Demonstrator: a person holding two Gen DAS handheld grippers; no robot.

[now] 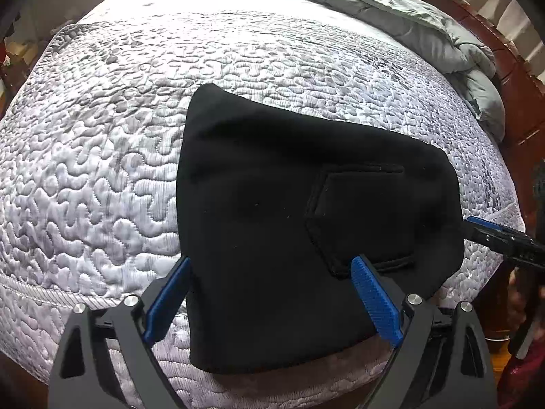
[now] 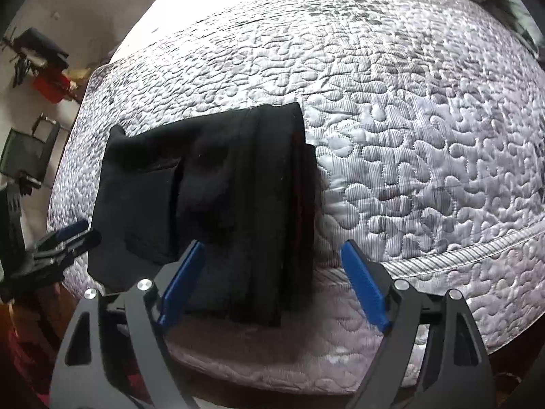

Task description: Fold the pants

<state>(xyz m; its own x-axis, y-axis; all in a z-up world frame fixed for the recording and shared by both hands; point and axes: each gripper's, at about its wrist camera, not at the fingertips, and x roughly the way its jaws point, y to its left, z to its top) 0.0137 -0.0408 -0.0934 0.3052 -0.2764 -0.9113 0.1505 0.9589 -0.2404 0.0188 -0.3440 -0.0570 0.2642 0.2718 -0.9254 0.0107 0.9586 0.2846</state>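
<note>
Black pants (image 1: pixel 306 225) lie folded into a compact stack near the front edge of the quilted bed, back pocket (image 1: pixel 357 218) on top. In the right wrist view the pants (image 2: pixel 221 204) show several stacked layers. My left gripper (image 1: pixel 272 266) is open, jaws wide, hovering just above the near part of the pants and holding nothing. My right gripper (image 2: pixel 272 252) is open and empty, over the pants' near right end. The right gripper also shows in the left wrist view (image 1: pixel 500 238) at the pants' right edge; the left gripper shows in the right wrist view (image 2: pixel 61 238) at their left edge.
The grey-white quilted bedspread (image 1: pixel 119 136) covers the bed. A rumpled grey-green duvet (image 1: pixel 425 27) lies at the far right by the wooden headboard (image 1: pixel 511 78). The bed's front edge (image 2: pixel 442 266) runs just below the pants. A red item and dark furniture (image 2: pixel 44 78) stand beyond the bed's left side.
</note>
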